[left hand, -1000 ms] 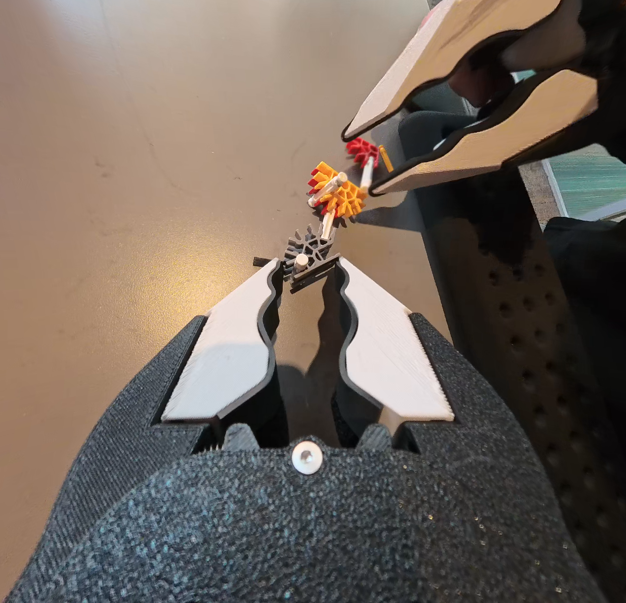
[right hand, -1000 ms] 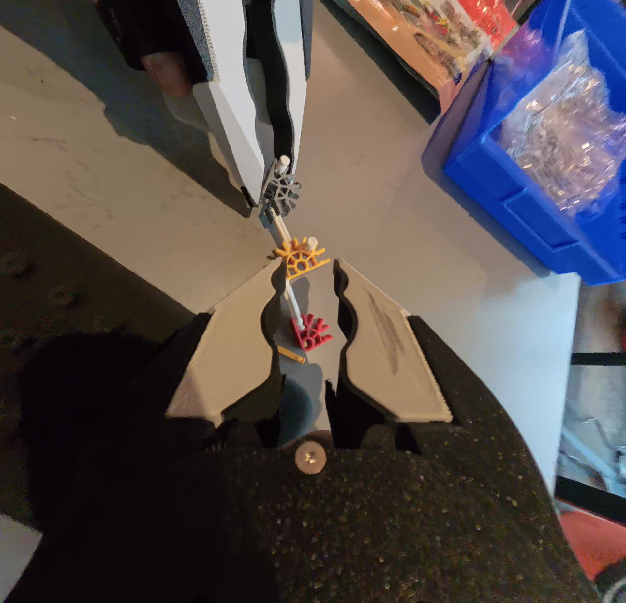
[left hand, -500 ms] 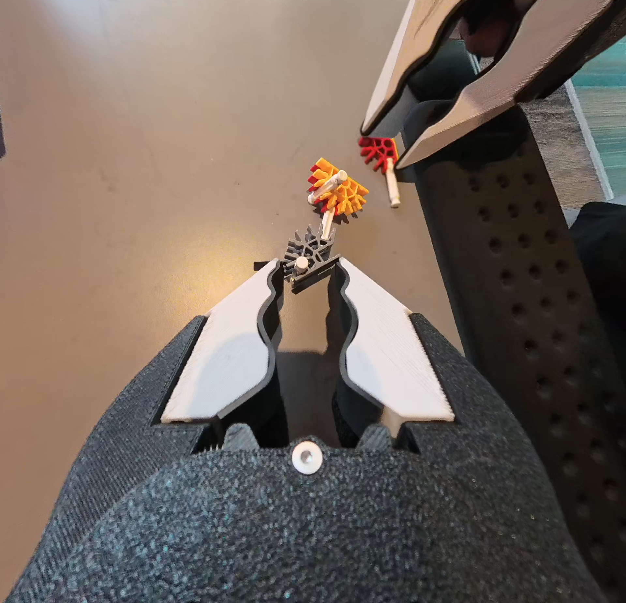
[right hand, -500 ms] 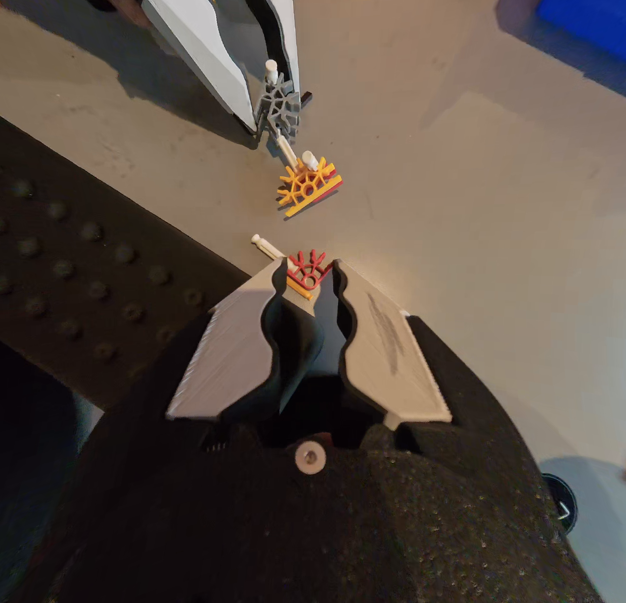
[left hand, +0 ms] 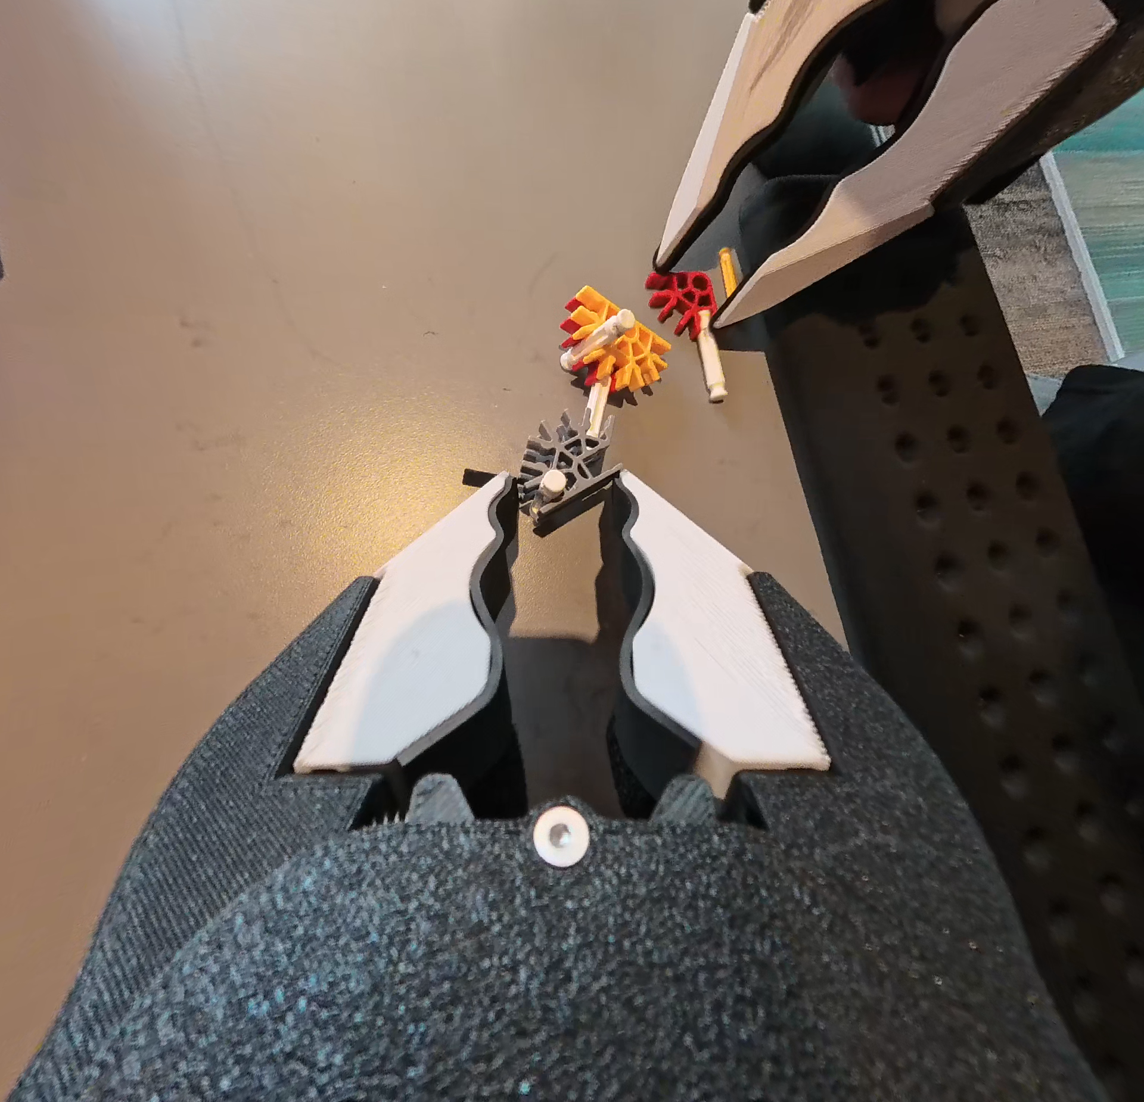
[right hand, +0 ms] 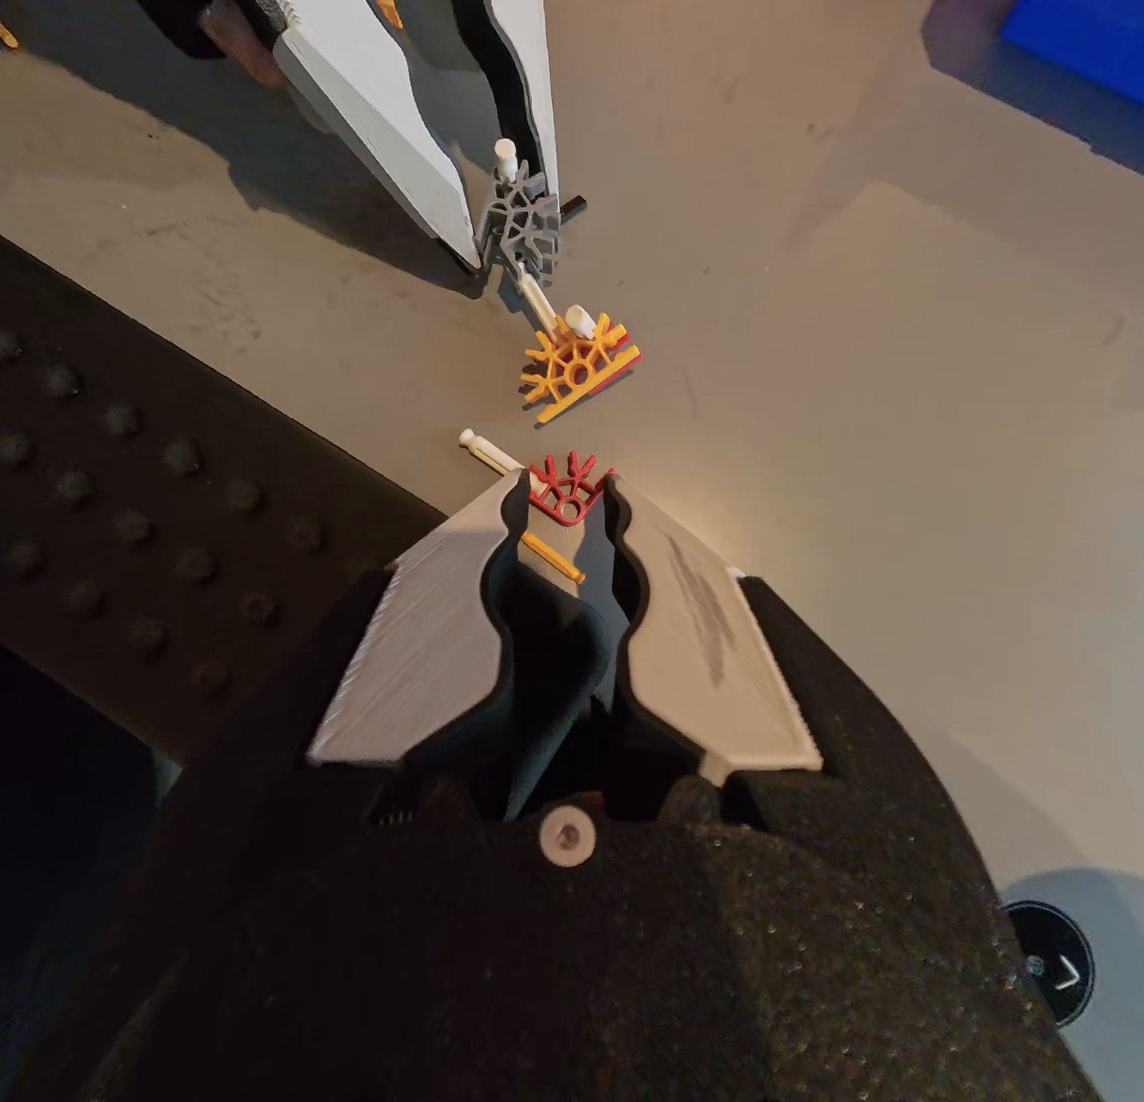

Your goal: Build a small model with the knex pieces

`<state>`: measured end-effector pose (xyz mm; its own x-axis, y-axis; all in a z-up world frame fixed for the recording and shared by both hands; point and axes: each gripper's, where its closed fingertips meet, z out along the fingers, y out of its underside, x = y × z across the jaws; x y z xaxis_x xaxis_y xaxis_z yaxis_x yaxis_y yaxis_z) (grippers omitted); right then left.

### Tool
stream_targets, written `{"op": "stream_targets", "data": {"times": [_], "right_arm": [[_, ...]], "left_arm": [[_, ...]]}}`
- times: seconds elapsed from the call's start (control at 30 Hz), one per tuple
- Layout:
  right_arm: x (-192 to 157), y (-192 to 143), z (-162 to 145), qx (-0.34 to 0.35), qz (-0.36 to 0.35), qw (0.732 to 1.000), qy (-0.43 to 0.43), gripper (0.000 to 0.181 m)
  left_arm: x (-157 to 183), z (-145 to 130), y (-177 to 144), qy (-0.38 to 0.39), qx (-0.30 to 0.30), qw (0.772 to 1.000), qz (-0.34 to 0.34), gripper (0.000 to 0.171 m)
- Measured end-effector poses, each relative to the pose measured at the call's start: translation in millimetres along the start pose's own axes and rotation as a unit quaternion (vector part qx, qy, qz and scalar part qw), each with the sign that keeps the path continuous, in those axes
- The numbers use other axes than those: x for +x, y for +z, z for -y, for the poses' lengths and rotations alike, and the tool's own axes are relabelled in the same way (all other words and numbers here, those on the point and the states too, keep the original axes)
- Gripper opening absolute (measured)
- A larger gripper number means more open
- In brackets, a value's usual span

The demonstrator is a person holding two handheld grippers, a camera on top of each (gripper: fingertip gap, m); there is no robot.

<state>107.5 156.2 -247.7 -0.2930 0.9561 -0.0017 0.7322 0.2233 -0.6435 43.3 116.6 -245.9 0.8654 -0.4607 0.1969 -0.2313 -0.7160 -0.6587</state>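
We noted the left gripper (left hand: 564, 490) clamped on a grey snowflake-shaped connector (left hand: 569, 453), its two tips pressed against the piece's flat edges, which we judged kept the small built chain steady on the table (left hand: 247, 268). A white rod (left hand: 597, 405) ran from that grey connector out to a stacked yellow and red connector (left hand: 622, 348), so a grip at one end appeared enough to anchor the whole assembly; a second white peg (left hand: 594, 345) stood through the yellow one. The left gripper came in low and nearly flat to the tabletop, fingers pointing away along the chain. The right gripper (right hand: 566, 484) closed around a loose red connector (right hand: 569, 493), each tip touching one outer corner of the piece; we read it as gripped, though how firmly we could not tell. That red connector carried its own white rod (right hand: 489, 450), slanting off toward a black perforated panel (right hand: 155, 484) at the table's edge, and lay just beside, but apart from, the yellow connector. A short yellow rod (right hand: 553, 558) lay on the table between the right fingers, behind the red piece, untouched. The right gripper pitched steeply down, tips at the table surface, facing the left one across the chain. A blue bin (right hand: 1083, 26) sat well apart at the far corner.
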Motion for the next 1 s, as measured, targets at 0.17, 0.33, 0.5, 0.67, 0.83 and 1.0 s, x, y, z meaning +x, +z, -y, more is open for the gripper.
{"op": "stream_targets", "data": {"times": [0.17, 0.33, 0.5, 0.67, 0.83, 1.0], "right_arm": [[-2, -2, 6, 0.023, -0.007, 1.0, -0.019, 0.0], [-8, -6, 5, 0.013, 0.011, 0.999, -0.03, 0.021], [-43, -3, 21, 0.022, 0.064, 0.996, -0.065, 0.033], [-61, 14, 27, -0.008, 0.116, 0.978, -0.171, 0.04], [-66, 20, 28, -0.041, 0.186, 0.951, -0.245, 0.039], [-68, 27, 27, -0.053, 0.211, 0.924, -0.315, 0.033]], "left_arm": [[-1, 0, 0, -0.01, 0.003, 1.0, -0.002, 0.028], [-1, 1, -1, -0.015, 0.006, 1.0, -0.006, 0.028], [-8, 2, -2, -0.024, 0.012, 1.0, 0.008, 0.028], [-23, 1, -12, -0.037, 0.016, 0.999, 0.036, 0.028], [-29, -5, -12, -0.047, 0.013, 0.998, 0.035, 0.029], [-29, -5, -10, -0.05, 0.019, 0.998, 0.024, 0.028]]}}
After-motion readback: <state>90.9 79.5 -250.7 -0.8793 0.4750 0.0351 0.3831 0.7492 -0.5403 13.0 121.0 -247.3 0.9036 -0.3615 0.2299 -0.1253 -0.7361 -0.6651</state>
